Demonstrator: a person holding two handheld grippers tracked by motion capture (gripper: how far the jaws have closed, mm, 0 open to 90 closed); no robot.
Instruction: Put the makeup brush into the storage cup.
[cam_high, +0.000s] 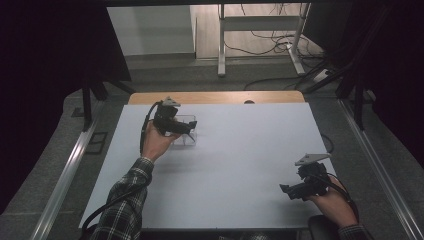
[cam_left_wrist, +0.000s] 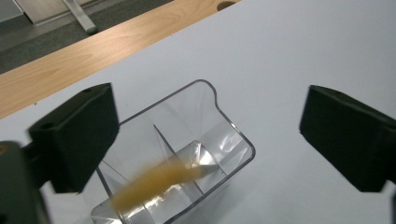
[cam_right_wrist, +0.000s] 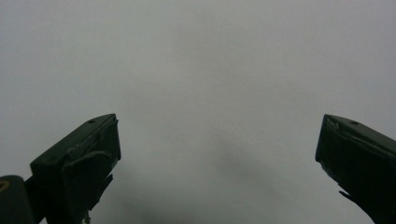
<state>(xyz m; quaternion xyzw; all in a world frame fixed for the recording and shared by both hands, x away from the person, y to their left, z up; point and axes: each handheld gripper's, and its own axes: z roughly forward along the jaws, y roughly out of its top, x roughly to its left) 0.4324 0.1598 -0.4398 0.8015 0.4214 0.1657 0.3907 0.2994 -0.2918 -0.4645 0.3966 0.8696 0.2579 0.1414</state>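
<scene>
- The left gripper (cam_high: 187, 126) hangs over a clear box (cam_high: 186, 135) at the far left of the white table (cam_high: 240, 165), near the wooden edge (cam_high: 215, 97).
- In the left gripper view its jaws stand wide apart with nothing between them; the box (cam_left_wrist: 187, 154) lies below, between the two jaws.
- The box is an open, see-through tray with inner walls that split it into compartments.
- A blurred yellowish strip (cam_left_wrist: 154, 179) shows at the box; whether it lies inside a compartment or is above it I cannot tell, nor what it is.
- The left hand (cam_high: 156, 142) holds the gripper from below, in a plaid sleeve (cam_high: 125, 205).
- The right gripper (cam_high: 289, 191) is low at the near right of the table, well apart from the box, held by the right hand (cam_high: 335, 202).
- In the right gripper view its jaws are spread wide over bare table (cam_right_wrist: 210, 70), holding nothing.
- Beyond the table is grey floor with cables (cam_high: 270, 42) and a metal frame's legs (cam_high: 221, 45).
</scene>
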